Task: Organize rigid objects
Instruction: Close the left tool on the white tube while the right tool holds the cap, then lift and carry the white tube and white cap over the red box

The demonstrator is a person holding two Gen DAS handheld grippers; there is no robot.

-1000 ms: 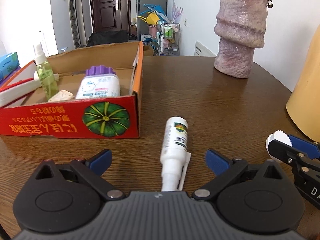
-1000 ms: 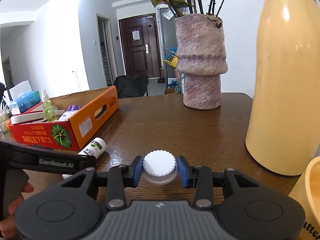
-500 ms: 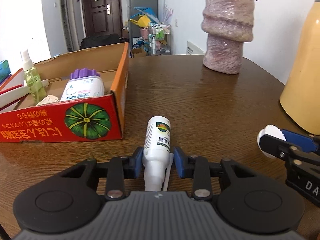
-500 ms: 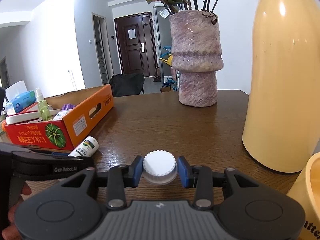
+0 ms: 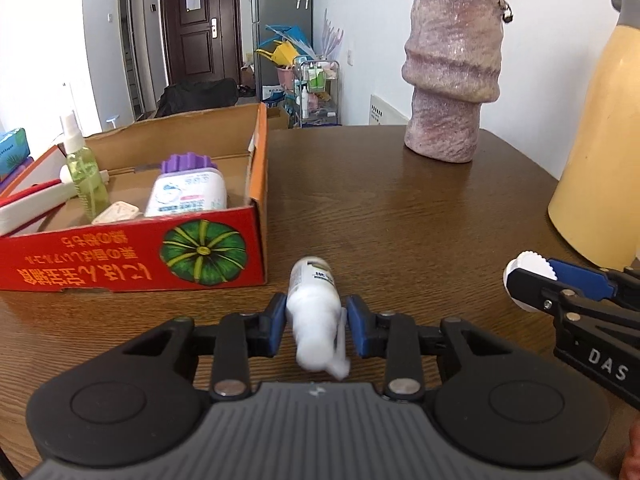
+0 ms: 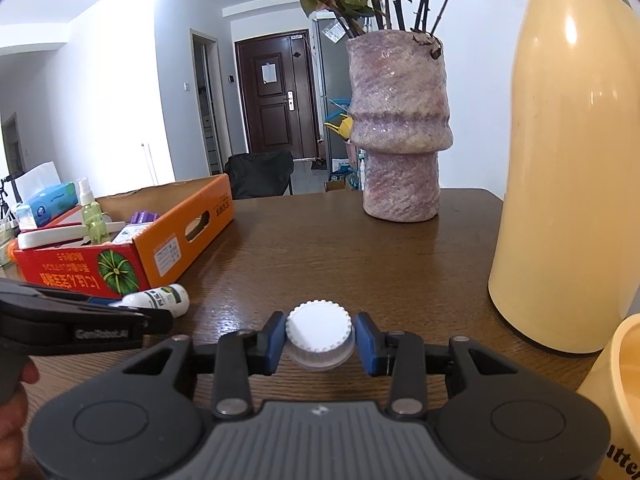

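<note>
Left wrist view, left tongs [image 5: 315, 322] pinching small white plastic spray bottle [image 5: 314, 312] over brown wooden worktop [image 5: 400, 216], beside red cardboard box [image 5: 132, 256], right tongs [image 6: 320, 338] clamped on white ribbed cap [image 6: 320, 334].

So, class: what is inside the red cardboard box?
Inside the red cardboard box: a green spray bottle, a purple-capped white bottle, a small cream piece and a white-and-red item. The front wall hides their bases and the floor.
</note>
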